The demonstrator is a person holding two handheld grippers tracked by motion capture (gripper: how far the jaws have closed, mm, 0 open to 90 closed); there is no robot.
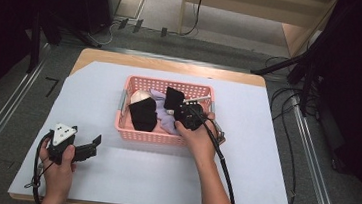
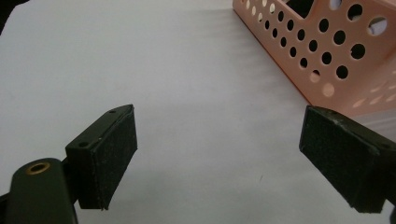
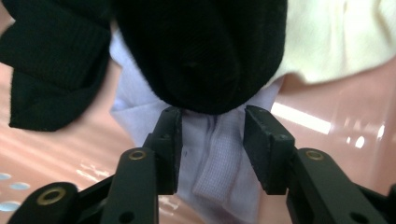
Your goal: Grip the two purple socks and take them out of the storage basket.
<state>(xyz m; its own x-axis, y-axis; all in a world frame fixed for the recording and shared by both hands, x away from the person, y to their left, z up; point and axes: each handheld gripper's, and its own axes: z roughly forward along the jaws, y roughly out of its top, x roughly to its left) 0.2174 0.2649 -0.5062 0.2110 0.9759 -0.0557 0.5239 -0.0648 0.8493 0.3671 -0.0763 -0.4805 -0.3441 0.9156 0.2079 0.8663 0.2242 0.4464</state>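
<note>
Lavender cloth [image 3: 212, 154] between right fingers [image 3: 170, 140]

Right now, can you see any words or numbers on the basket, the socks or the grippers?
None: there is no readable writing.
Pink basket: plain walls with round holes, no label.
Black sock, lilac cloth and cream cloth: no tag or print in view.
Left hand-held gripper and right hand-held gripper: plain black pads, brass-coloured screws, no marking.
White sheet on the table: blank.
</note>
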